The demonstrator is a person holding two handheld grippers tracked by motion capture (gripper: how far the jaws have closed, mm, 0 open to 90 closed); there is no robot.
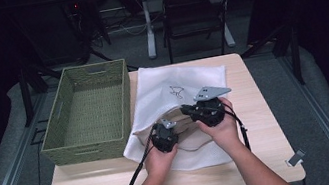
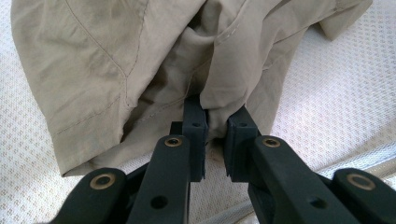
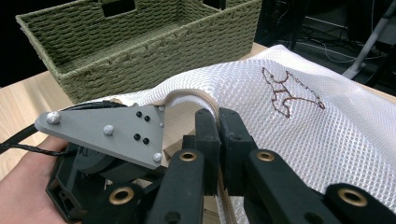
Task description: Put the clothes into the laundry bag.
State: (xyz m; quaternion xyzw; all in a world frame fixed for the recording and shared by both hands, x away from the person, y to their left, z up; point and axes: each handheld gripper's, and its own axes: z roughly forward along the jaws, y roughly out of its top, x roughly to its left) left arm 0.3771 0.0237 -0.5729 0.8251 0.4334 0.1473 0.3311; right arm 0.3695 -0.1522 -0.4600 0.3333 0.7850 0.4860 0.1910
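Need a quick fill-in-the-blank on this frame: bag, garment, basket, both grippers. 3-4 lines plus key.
1. The left gripper pinches a fold of the beige ____.
2. The right gripper is shut on the rim of the white mesh ____, lifting its mouth.
3. The green woven basket stands to the ____ of the bag in the high view.
4. The beige garment lies partly ____ the bag.

Missing words: garment; bag; left; inside

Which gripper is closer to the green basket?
Left. The left gripper grips beige cloth beside the basket; the right gripper lifts the white mesh bag's rim farther away.
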